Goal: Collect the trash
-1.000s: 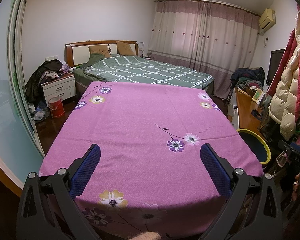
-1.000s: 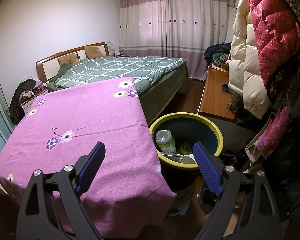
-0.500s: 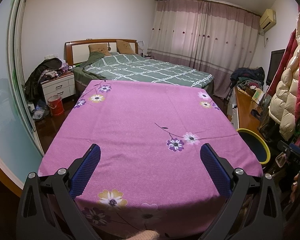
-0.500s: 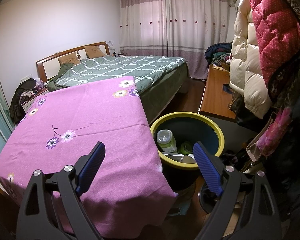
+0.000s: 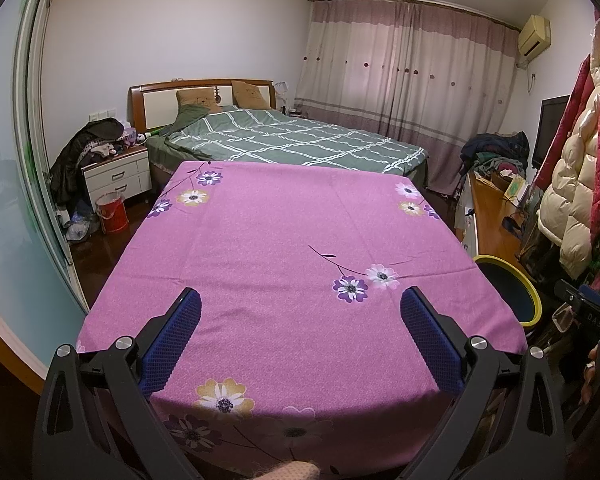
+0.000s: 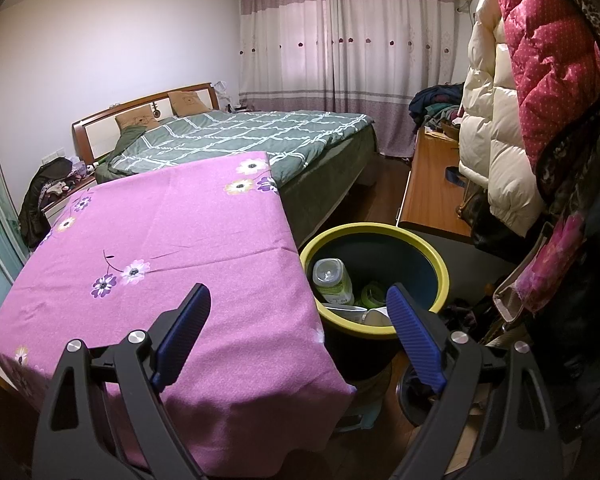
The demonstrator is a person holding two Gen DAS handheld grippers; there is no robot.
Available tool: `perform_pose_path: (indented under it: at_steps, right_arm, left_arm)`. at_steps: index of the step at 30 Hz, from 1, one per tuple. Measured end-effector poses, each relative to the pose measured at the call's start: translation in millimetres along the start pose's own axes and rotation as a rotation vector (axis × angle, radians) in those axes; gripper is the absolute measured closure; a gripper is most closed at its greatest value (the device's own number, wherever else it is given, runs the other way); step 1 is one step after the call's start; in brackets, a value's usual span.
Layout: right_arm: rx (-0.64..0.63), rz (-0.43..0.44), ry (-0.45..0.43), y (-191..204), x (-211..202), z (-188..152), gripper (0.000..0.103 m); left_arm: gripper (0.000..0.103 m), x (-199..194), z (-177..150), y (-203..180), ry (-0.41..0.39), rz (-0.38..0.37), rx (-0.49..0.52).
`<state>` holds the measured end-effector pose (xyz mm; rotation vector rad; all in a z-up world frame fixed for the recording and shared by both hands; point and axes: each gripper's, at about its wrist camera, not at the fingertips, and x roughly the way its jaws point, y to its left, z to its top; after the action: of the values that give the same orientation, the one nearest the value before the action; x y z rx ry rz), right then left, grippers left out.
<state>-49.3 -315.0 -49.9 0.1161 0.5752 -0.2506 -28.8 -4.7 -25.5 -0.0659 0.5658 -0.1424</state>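
Bedroom floor beside my desk (image 5: 300, 240) holds the yellow-rimmed bin (image 6: 440, 268) with a plastic bottle (image 6: 332, 280) and other trash inside, and I hold both the left gripper (image 5: 300, 324) and right gripper (image 6: 298, 316) spread wide, empty, above the purple floral cloth (image 6: 160, 240).

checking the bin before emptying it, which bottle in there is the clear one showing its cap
The clear bottle leaning against the bin wall nearest the table, white cap up. The green bottle beside it sits lower toward the middle.
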Motion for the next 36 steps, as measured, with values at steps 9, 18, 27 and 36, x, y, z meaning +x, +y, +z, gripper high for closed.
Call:
perform_pose_path:
  at_steps: [9,18,27,36]
  right_arm:
    - [0.000,0.001,0.000,-0.7,0.0,0.8,0.018]
    - [0.000,0.000,0.000,-0.2,0.1,0.7,0.018]
    - [0.001,0.001,0.001,-0.7,0.4,1.4,0.018]
    - [-0.050,0.146,0.052,35.9,51.4,28.9,0.007]
  left_arm:
    - [0.005,1.2,-1.5,2.5,-0.001,-0.008,0.002]
    - [0.005,1.0,-1.6,2.1,-0.001,-0.007,0.002]
    - [0.005,3.8,-2.5,4.4,0.004,-0.013,0.002]
    - [0.005,69.0,24.8,22.2,0.078,0.019,0.009]
